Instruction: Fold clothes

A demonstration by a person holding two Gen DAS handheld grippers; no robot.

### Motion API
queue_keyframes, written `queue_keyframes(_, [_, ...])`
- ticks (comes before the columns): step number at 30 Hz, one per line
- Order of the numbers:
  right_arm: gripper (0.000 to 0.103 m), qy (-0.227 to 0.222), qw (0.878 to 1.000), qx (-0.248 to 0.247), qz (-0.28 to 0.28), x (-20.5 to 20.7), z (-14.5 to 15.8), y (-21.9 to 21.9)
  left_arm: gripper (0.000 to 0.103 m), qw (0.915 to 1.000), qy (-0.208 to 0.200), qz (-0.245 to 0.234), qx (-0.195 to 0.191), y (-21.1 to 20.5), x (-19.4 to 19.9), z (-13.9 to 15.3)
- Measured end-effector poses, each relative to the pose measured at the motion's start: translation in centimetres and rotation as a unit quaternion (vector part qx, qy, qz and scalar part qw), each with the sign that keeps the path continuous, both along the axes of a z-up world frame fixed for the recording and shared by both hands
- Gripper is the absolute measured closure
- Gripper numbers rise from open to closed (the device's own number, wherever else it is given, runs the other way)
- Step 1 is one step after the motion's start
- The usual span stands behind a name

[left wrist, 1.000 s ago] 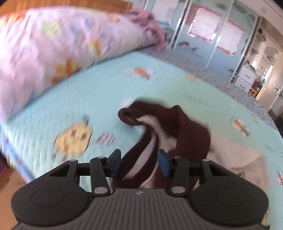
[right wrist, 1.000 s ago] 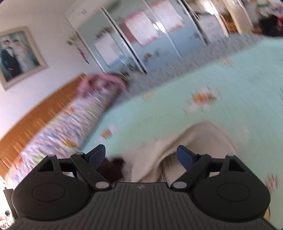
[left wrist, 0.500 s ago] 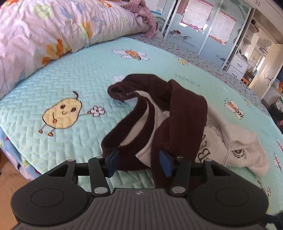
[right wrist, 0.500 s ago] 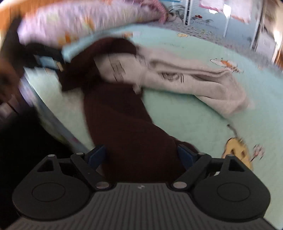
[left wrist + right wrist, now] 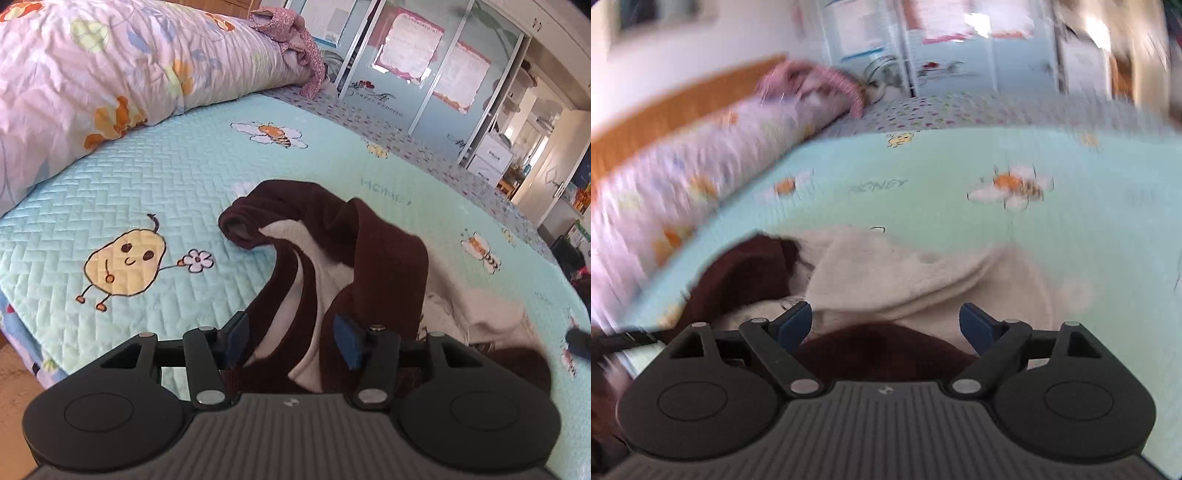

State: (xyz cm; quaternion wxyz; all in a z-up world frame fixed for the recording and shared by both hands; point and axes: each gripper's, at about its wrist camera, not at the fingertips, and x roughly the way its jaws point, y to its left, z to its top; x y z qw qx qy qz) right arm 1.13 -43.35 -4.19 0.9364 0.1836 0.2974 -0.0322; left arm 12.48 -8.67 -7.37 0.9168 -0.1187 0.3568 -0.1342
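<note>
Bedroom, mint quilted bedspread (image 5: 177, 184) with bee and pear prints, floral duvet (image 5: 92, 74) rolled along the headboard side, mirrored wardrobe doors (image 5: 424, 70) behind.

Left gripper (image 5: 291, 341): jaws have just been opening, now about half spread. Maroon cloth sits between the blue pads (image 5: 347, 345), but I see no pad pressing on it, so I read it as loose, not pinched.

Right gripper (image 5: 886, 325): jaws have just been opening, now spread wide, nothing clamped. Its view is motion-blurred. It hangs over the near edge of the pile, maroon cloth directly under the jaws.

Garment (image 5: 354, 258): 1 maroon-and-cream sweatshirt (image 5: 905, 277), crumpled near the bed's near edge. Maroon sleeve or collar tube curls toward the pear print, cream body trails off to the right. Cannot tell if it is 1 piece or 2 tangled; colour blocks look joined.

Handling, my read:
- soft, thick knit, light, zero stiffness, will sag and drag on the quilt
- not slippery, not fragile; pads should bite fine on a doubled edge
- bunched layers mean a blind pinch may grab 2 plies

Where to hold: find shoulder seams or hem corners, 1 per gripper, lift and shake flat before any fold. Avoid mid-body grabs.
</note>
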Motion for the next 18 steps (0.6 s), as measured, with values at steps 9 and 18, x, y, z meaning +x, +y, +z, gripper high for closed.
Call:
queue_keyframes(9, [0.014,0.038,0.924,0.346,-0.157,-0.6,-9.7,-8.2,0.045,0.9947,-0.046,-0.078,0.049,-5.3,3.4,1.1])
queue_keyframes(18, [0.039,0.061,0.907,0.384,-0.161,4.4,-11.0,-6.1,0.030,0.9901,0.011,-0.106,0.092,-9.6,6.7,-2.9])
